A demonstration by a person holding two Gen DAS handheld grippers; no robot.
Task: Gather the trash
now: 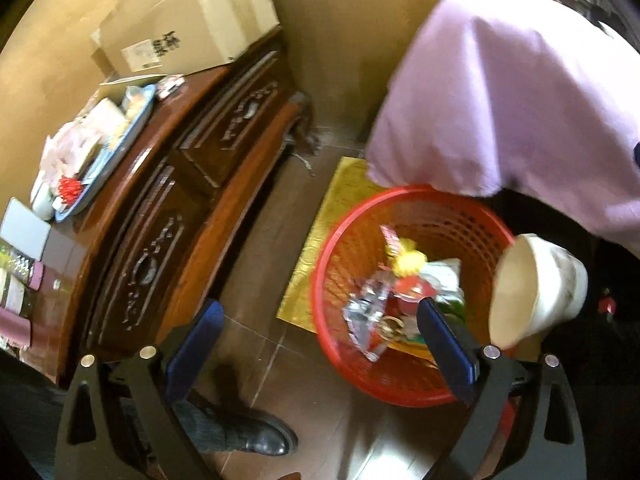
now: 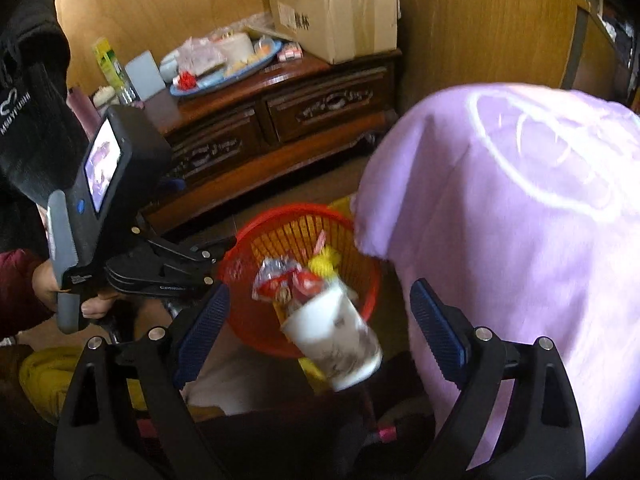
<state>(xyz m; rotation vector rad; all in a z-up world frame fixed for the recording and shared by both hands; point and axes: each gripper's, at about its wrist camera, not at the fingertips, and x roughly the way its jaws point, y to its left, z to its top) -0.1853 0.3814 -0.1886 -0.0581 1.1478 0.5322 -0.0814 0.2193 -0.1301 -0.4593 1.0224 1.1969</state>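
fingers (image 1: 202,344): both grippers spread, gripping nothing | paper cup (image 2: 334,340) blurred over red basket (image 2: 240,256) | sleeve (image 2: 24,120) print: MEUYUSHI

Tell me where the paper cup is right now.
In the right wrist view the paper cup is loose between the open right claw fingers, tilted above the red basket rim.

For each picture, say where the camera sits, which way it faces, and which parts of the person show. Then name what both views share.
Left wrist: on the left gripper, looking down at basket and cabinet; shoe shows.
Right wrist: on the right gripper, looking down at basket and cup; hand shows.
Shared: basket, cup, cabinet, box, purple cloth.
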